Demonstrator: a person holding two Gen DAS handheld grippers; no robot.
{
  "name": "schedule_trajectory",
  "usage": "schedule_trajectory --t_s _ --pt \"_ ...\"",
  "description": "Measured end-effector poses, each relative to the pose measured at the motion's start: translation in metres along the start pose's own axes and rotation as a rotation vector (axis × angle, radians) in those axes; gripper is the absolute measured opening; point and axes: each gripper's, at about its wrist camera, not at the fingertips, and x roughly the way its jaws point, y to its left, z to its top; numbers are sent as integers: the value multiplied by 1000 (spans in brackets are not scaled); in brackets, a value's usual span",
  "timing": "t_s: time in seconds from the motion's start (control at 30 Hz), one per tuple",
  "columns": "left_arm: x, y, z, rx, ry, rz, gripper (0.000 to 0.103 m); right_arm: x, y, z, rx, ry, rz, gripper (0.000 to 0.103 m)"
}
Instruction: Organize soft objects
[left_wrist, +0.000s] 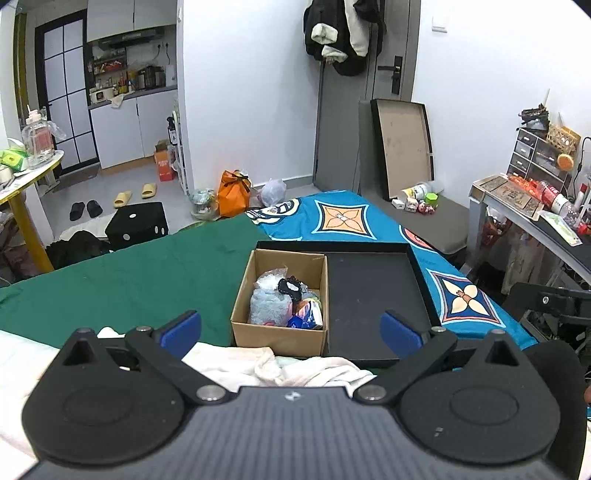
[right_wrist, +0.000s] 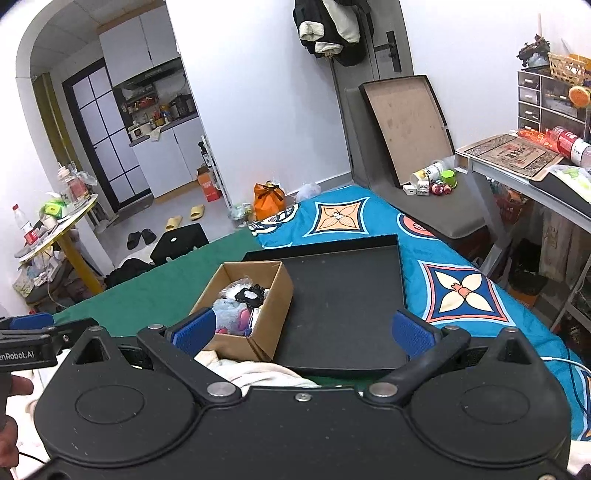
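Note:
A brown cardboard box (left_wrist: 279, 336) (right_wrist: 269, 334) sits in the left part of a black tray (left_wrist: 373, 295) (right_wrist: 343, 295) on the bed. Inside it lie soft items: a pale blue plush (left_wrist: 267, 306) (right_wrist: 227, 310), a black and white piece (left_wrist: 290, 286) (right_wrist: 251, 293) and a blue packet (left_wrist: 306, 318). White cloth (left_wrist: 266, 365) (right_wrist: 258, 373) is bunched right below both grippers, in front of the box. My left gripper (left_wrist: 291, 328) is open, nothing between its blue pads. My right gripper (right_wrist: 303, 330) is open too, over the tray's near edge.
Green cloth (left_wrist: 129, 280) (right_wrist: 166, 291) covers the bed's left, a blue patterned sheet (left_wrist: 343, 218) (right_wrist: 461, 288) its right. A desk (left_wrist: 524, 218) (right_wrist: 517, 173) stands at right, a yellow-legged table (left_wrist: 22, 184) (right_wrist: 70, 229) at left. A hand (right_wrist: 14, 391) holds the left gripper's body (right_wrist: 29, 347).

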Motion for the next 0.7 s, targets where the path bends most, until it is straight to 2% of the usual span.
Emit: schedule_trajectory --t_s 0.7 --pt "-25 17 -26 -13 -29 19 102 -20 17 -21 -24 0 -6 103"
